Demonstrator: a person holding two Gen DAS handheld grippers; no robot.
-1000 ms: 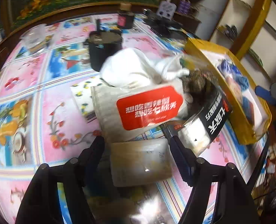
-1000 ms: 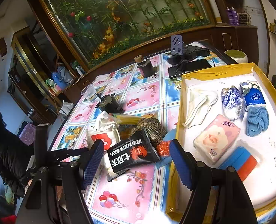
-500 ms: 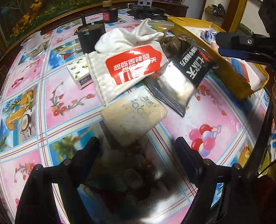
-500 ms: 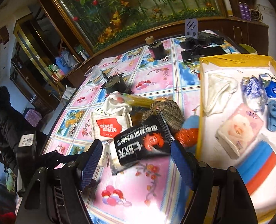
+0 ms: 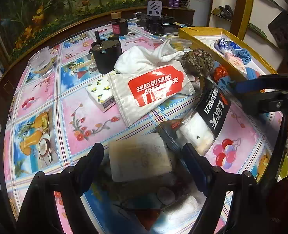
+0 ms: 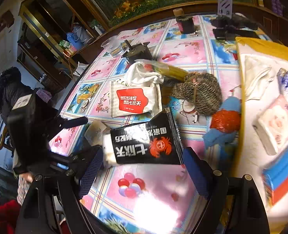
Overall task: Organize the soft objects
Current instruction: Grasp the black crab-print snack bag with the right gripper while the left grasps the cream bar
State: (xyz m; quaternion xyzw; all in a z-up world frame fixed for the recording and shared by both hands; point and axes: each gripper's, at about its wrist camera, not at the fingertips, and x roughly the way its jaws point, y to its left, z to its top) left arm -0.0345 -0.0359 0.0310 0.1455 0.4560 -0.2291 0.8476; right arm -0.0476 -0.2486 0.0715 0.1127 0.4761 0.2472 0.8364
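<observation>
While both claws hang over the clutter, mind the biggest thing first: the yellow-rimmed tray (image 6: 261,47) at your right already holds a pink tissue pack (image 6: 276,126) and a blue cloth (image 5: 243,55), and its wall sits just beside your right claw (image 6: 142,167). Swing in carelessly and you clip that rim and jostle what's sorted.

Next, the pile on the bench (image 5: 46,97). The black crab-print packet (image 6: 146,144) lies between your right claw's jaws, which are opening, pads not on it. It overlaps a white pack underneath, so a pinch on the slick film alone may slide off or drag the neighbour along.

Your left claw (image 5: 142,158) stands apart too, straddling the beige tissue pack (image 5: 140,159) without pressing it. That pack butts against the black packet's corner; lift both at once and they snag each other.

Smaller still: the red mesh scrubber (image 6: 224,120) sits near the tray wall, possibly resting on a blue cloth, hard to tell through the blur. A sweep past could roll it.
</observation>
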